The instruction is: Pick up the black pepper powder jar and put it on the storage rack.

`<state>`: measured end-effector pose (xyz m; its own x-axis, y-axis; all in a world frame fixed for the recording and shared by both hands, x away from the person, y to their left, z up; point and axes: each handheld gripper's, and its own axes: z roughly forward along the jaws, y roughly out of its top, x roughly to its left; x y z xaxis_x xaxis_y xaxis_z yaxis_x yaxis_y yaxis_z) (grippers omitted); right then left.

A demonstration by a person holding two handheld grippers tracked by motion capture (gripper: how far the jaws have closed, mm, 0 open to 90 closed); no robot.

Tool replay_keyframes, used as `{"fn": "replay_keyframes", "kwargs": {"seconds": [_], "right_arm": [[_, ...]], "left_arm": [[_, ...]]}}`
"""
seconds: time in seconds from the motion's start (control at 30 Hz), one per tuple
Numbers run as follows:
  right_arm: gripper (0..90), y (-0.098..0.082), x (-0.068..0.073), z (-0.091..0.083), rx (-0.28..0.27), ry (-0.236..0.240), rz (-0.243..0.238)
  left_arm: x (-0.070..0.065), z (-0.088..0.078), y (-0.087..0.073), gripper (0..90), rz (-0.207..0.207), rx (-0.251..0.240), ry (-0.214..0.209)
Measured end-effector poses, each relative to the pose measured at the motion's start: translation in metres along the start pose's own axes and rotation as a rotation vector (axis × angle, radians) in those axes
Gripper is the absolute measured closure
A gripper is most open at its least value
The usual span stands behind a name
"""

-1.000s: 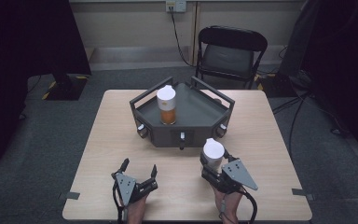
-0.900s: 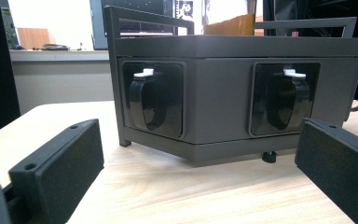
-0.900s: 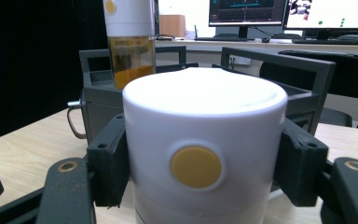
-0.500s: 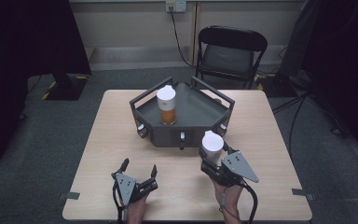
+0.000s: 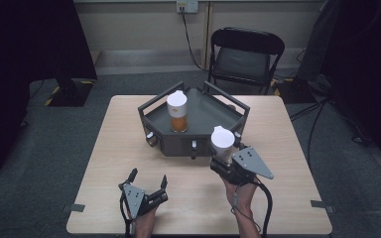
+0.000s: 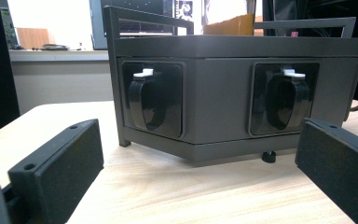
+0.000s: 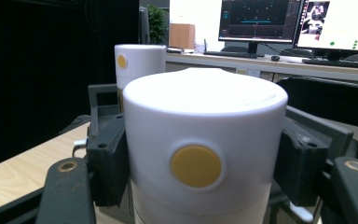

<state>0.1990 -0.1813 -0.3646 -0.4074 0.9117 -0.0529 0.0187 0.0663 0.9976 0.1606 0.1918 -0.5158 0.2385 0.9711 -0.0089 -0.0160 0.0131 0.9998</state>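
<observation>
Your right tongs (image 5: 223,157) pinch the smooth white-capped bottle (image 5: 222,143) by its cylindrical cap, holding it upright above the pale wooden bench (image 5: 278,148) just before the dark angular tray (image 5: 198,145) where its amber-filled twin (image 5: 177,111) stands, while your left tongs (image 5: 148,177) rest spread and empty

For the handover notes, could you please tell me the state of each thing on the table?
Held bottle: capped, upright, lifted off the table, in front of the tray.
Second bottle: capped, upright, standing in the tray, amber contents.
Tray: resting on the table.
Right gripper: shut on the held bottle.
Left gripper: open, nothing between its jaws.
</observation>
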Motion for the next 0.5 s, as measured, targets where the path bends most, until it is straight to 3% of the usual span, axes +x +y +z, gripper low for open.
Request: {"fn": "replay_keyframes", "kwargs": {"seconds": [0.5], "right_arm": [[30.1, 0.025, -0.005, 0.03, -0.01, -0.002, -0.04]], "left_arm": [[0.0, 0.0, 0.0, 0.3, 0.0, 0.0, -0.001]]}}
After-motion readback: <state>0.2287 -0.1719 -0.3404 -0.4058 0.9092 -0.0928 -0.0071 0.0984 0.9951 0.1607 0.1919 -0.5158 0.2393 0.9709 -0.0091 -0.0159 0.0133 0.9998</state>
